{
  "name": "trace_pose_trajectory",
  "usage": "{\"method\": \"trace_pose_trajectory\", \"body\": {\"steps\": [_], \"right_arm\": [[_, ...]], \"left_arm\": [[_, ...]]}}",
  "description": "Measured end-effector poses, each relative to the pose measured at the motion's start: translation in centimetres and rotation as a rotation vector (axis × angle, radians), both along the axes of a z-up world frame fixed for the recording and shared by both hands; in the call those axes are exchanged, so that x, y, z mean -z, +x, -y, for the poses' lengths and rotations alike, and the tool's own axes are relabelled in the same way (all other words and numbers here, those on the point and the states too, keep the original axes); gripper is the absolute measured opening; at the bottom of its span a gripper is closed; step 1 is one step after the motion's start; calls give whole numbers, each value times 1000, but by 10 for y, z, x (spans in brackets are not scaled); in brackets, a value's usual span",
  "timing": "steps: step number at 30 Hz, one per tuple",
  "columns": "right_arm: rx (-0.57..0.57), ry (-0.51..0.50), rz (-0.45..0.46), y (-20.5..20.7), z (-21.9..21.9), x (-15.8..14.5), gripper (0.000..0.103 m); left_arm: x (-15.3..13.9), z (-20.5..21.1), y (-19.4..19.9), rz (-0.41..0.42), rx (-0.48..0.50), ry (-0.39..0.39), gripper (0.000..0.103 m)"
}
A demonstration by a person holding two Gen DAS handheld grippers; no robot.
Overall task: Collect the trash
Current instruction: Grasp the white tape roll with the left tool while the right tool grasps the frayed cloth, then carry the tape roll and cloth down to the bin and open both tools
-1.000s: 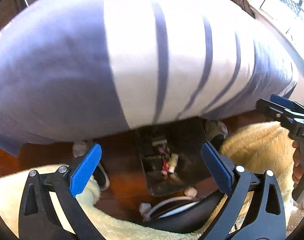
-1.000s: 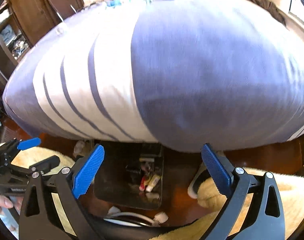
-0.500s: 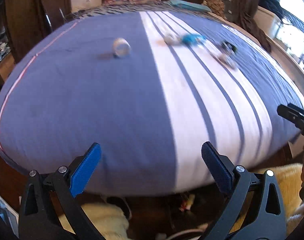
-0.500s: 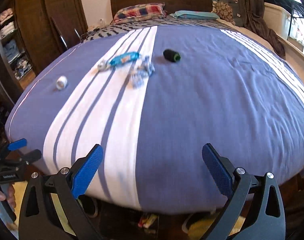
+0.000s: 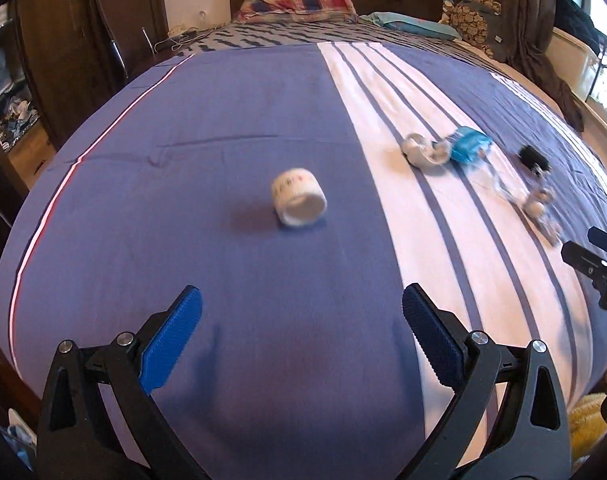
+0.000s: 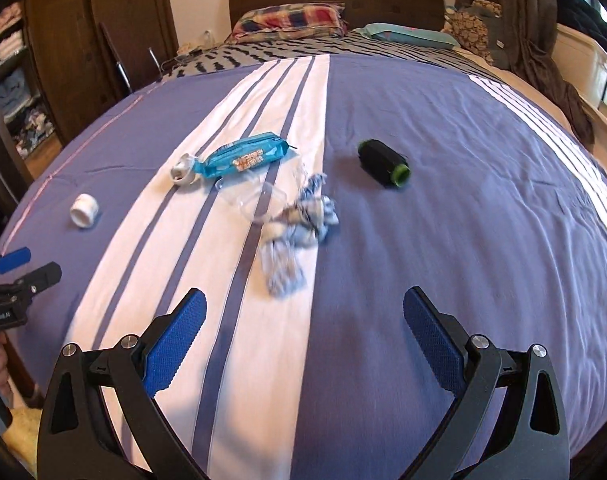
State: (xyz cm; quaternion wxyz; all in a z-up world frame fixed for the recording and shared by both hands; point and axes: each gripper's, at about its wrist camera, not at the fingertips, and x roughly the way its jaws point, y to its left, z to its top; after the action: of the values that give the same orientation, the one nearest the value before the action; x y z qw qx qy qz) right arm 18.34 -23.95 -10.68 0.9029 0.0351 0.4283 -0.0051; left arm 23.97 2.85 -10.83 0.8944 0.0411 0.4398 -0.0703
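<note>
Six pieces of litter on one bed — two grippers over it.

One white tape roll (image 6: 84, 209), one crumpled white scrap (image 6: 182, 169), one blue snack wrapper (image 6: 245, 155), one clear plastic tub (image 6: 255, 202), one crumpled blue-and-white wrapper (image 6: 299, 236), one black spool with a green end (image 6: 383, 163) — plus two pillows (image 6: 289, 19) at the headboard.

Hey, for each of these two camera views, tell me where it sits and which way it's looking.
Left wrist: on the left gripper, facing up the bed toward the headboard, at the white tape roll; its own open fingers show.
Right wrist: on the right gripper, facing likewise, at the blue wrapper and black spool.
Shared: each view shows the other gripper.
</note>
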Motion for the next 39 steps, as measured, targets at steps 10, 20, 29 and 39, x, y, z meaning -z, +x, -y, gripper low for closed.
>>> {"method": "trace_pose_trajectory", "body": {"steps": [10,20,29,39], "right_arm": [[-27,-40,-23,40,-7,15,79],[-36,-47,-17,48,-8,16,39],[-38,-44,10,21,-9,1,34],[-29,-33,86,-38,-5,-41,32]], "left_arm": [[10,-2,59,-10,-39,-48,82],[16,0,84,-34,-28,-55,34],[6,5,53,-27,7,-71,34],[-45,30,-34,70,96,-96,34]]}}
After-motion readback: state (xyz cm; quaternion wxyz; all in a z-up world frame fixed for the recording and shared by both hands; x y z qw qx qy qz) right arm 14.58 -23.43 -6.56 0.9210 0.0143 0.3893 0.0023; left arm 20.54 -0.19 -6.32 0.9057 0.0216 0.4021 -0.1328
